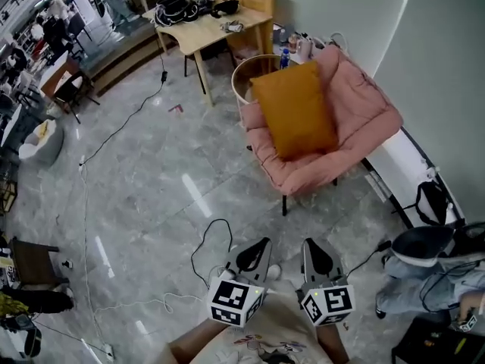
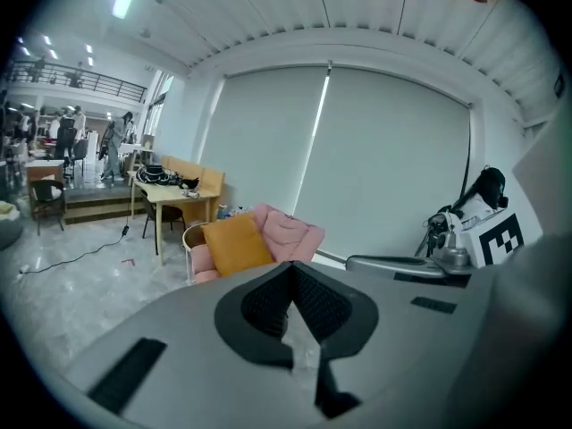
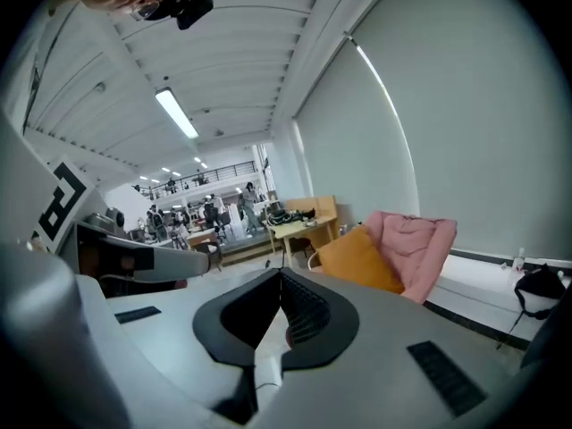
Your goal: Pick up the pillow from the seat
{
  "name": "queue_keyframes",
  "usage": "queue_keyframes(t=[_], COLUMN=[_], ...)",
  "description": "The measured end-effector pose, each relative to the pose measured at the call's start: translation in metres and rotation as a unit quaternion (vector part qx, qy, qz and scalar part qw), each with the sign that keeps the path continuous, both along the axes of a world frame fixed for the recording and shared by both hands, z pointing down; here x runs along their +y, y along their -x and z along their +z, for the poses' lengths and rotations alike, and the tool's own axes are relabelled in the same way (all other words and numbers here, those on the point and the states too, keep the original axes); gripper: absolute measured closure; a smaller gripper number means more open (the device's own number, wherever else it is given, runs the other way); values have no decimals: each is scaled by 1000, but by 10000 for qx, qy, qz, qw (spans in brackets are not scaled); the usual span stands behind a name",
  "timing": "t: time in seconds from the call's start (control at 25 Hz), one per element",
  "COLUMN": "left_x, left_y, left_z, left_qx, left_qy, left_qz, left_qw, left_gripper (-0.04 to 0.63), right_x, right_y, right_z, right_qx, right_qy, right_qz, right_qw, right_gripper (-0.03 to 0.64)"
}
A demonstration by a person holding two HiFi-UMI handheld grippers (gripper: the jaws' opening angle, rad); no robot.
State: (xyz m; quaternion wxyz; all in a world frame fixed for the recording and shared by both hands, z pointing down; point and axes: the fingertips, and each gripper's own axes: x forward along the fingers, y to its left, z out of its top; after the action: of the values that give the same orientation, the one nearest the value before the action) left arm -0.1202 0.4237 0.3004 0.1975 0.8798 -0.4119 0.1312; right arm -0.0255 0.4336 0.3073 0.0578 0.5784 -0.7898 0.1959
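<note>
At six o'clock the left gripper and right gripper sit side by side, jaws pressed together and empty, probably because the reach has not started. The orange pillow leans on the pink chair at twelve o'clock, well apart.

The pillow hides much of the pink seat.

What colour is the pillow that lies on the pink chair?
The pillow is mustard orange; the head view shows it best.
</note>
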Motion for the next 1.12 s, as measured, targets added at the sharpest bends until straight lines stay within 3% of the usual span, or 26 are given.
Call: queue_keyframes(t=[0.12, 0.28, 0.4, 0.72, 0.84, 1.12], left_x=[6, 12, 16, 9, -8, -77], left_y=[10, 0, 15, 61, 62, 32], left_z=[-11, -16, -17, 12, 14, 1], left_qx=[34, 14, -29, -83, -39, 197], left_qy=[-49, -214, -302, 99, 178, 185], left_qz=[-131, -147, -365, -831, -781, -165], left_qw=[9999, 9997, 9989, 9965, 9968, 9995], left_gripper=[589, 590, 589, 589, 590, 589], right_x=[3, 2, -1, -22, -40, -85], right_y=[15, 9, 20, 50, 53, 31], right_z=[-23, -25, -14, 10, 10, 0], right_qx=[-302, -227, -347, -426, -396, -144], right_qy=[-245, -322, -237, 44, 75, 185], right_qz=[-228, -300, -425, -660, -605, -43], right_qw=[9990, 9988, 9982, 9969, 9974, 9997], right_gripper=[595, 595, 595, 595, 595, 595])
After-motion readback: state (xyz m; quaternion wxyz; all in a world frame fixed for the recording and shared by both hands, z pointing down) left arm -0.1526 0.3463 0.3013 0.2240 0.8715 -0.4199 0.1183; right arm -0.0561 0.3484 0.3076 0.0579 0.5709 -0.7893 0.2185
